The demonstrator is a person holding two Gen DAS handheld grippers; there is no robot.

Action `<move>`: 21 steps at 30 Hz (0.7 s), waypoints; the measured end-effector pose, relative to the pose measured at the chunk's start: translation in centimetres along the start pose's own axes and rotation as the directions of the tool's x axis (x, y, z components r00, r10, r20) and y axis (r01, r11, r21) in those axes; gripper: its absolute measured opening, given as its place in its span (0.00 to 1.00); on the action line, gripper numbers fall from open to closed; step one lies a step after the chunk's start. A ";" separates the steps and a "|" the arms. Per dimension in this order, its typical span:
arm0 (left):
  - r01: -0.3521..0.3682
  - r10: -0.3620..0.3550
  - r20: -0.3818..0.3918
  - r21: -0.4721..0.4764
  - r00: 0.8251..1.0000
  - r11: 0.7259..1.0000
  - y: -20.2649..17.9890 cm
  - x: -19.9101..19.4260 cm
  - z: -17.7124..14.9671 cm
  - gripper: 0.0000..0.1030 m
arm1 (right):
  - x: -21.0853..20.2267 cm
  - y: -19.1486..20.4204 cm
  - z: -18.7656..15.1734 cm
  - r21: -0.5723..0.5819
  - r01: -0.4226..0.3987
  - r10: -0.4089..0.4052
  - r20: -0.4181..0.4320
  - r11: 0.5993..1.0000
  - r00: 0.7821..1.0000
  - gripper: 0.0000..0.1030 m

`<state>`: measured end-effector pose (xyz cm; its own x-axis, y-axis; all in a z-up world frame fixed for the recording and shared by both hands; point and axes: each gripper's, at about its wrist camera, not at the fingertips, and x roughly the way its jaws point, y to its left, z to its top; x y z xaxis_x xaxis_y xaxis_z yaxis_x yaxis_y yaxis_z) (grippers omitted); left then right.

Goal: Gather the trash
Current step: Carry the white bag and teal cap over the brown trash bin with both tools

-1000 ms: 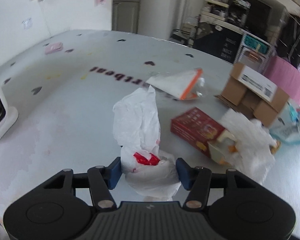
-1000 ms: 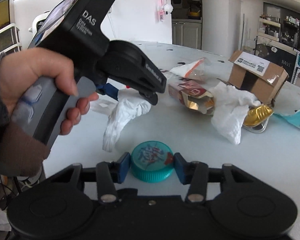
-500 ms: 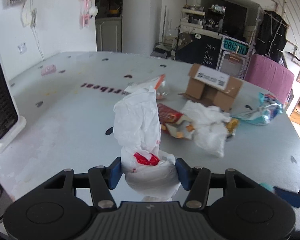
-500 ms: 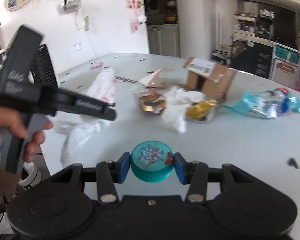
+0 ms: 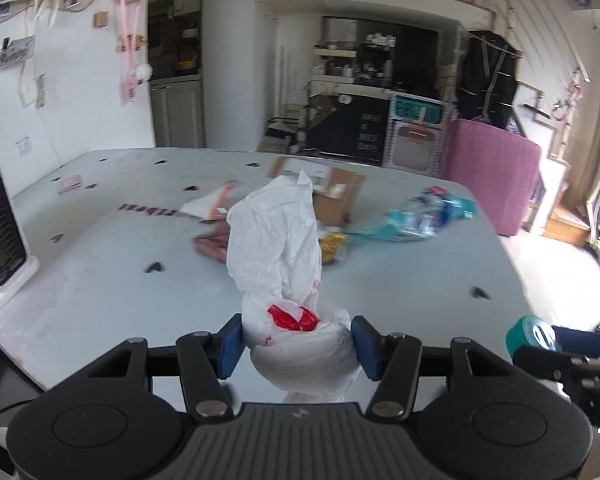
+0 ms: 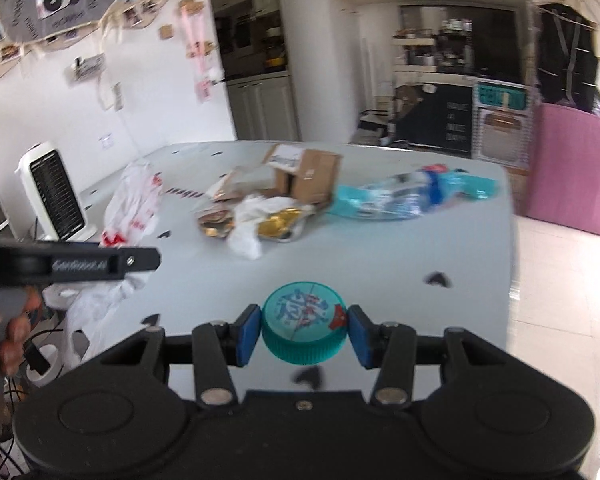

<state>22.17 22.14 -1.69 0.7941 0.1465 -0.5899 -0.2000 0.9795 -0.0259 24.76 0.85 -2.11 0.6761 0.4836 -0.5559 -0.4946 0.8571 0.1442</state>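
Observation:
My left gripper [image 5: 298,346] is shut on a crumpled white plastic bag [image 5: 278,240] with red print, held above the grey table [image 5: 100,264]. The bag rises in front of the camera and hides part of the trash pile behind it. My right gripper [image 6: 303,332] is shut on a round teal lid [image 6: 302,326] with a printed top. In the right wrist view the left gripper's body [image 6: 72,266] shows at the left, with the bag [image 6: 134,208] hanging from it. The lid [image 5: 532,334] also shows at the right edge of the left wrist view.
On the table lie a cardboard box [image 6: 308,172], a white wrapper with gold foil [image 6: 268,222], a crushed blue-label plastic bottle [image 6: 404,198] and an orange-edged pouch [image 5: 212,204]. A white heater [image 6: 54,192] stands at the left edge. A pink cabinet [image 6: 576,168] stands beyond the table.
Both grippers have pulled back from the trash pile and risen, carrying the bag and the lid. The pile now looks farther away, and the room beyond the table shows.

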 end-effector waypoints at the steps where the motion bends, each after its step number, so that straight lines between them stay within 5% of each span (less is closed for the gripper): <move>1: 0.011 -0.011 0.003 0.008 1.000 1.000 -1.0 -0.3 -0.2 0.56 | -0.7 -0.7 -0.2 0.006 0.012 -0.012 0.002 1.000 1.000 0.47; 12: 0.133 -0.134 0.004 0.085 0.991 0.987 -12.2 -0.9 -2.1 0.56 | -7.6 -9.9 -3.5 0.089 0.192 -0.192 -0.013 0.977 0.981 0.47; 21: 0.254 -0.251 -0.040 0.181 0.967 0.950 -21.6 -0.1 -4.2 0.56 | -11.8 -17.1 -6.2 0.175 0.286 -0.287 -0.023 0.942 0.958 0.47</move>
<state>23.98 0.43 -4.50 0.7950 -0.1095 -0.5966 0.1158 0.9929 -0.0280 21.83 -20.67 -3.10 0.7767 0.2134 -0.5927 -0.1768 0.9769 0.1201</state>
